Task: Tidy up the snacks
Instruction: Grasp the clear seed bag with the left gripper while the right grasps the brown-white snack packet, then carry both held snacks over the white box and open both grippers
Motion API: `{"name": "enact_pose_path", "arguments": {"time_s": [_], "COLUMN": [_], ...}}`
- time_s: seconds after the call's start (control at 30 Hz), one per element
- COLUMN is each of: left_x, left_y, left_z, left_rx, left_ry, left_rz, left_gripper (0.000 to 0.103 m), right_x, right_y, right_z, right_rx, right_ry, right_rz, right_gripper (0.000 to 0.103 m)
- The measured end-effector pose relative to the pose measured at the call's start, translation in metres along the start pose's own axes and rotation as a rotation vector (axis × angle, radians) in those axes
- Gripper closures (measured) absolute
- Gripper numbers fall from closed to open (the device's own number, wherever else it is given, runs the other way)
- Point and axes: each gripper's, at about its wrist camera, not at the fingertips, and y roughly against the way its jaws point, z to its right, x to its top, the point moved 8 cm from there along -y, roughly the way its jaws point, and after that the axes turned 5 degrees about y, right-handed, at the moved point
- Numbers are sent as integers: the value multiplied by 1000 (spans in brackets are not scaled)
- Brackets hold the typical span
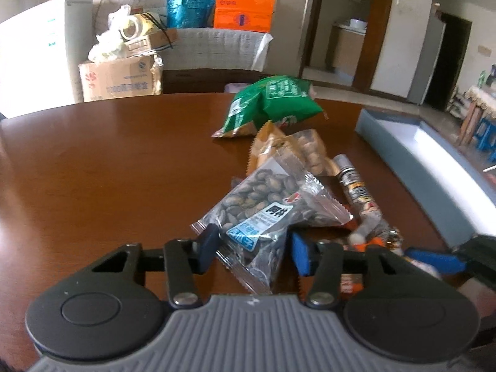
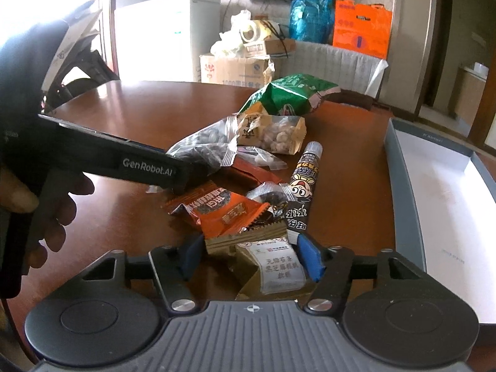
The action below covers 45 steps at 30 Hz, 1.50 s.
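A heap of snack packets lies on the brown table (image 1: pixel 108 170). My left gripper (image 1: pixel 252 248) straddles a clear packet of dark seeds (image 1: pixel 263 210). Its left pad (image 1: pixel 207 243) overlaps the packet's corner, and a thin gap shows at the right pad (image 1: pixel 302 255). My right gripper (image 2: pixel 251 257) has a gold packet with a white label (image 2: pixel 276 271) filling the space between its pads, both touching its sides. In front of it lie an orange packet (image 2: pixel 229 214), a black tube snack (image 2: pixel 302 186), a packet of nuts (image 2: pixel 279 136) and a green bag (image 2: pixel 291 94).
A grey box with a white inside (image 2: pixel 449 192) stands open on the table at the right. A person's hand (image 2: pixel 52 204) holds the left gripper's handle. Behind the table are cardboard boxes (image 1: pixel 117 77), a blue bag (image 1: pixel 189 3) and an orange bag (image 1: pixel 245 6).
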Motion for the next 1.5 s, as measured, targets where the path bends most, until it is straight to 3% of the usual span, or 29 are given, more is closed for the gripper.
{"name": "enact_pose_path", "arguments": {"time_s": [0.37,0.97,1.27,1.5], "left_x": [2,30,46,65], "left_y": [0,30,33,7], "left_z": [-1,4,74,165], "left_rx": [-39,-61,-148,-248], "left_ry": [21,29,-42,-89], "left_rz": [16,85,98,80], "left_gripper": [68,69,69,69], "right_x": [2,32,40,19], "right_y": [2,39,65,72], "right_z": [-1,12,81,153], "right_rx": [-21,-50,-188,-345], "right_ry": [19,-15,-146,-235], "right_rz": [1,126,177,130], "right_gripper": [50,51,51,51]}}
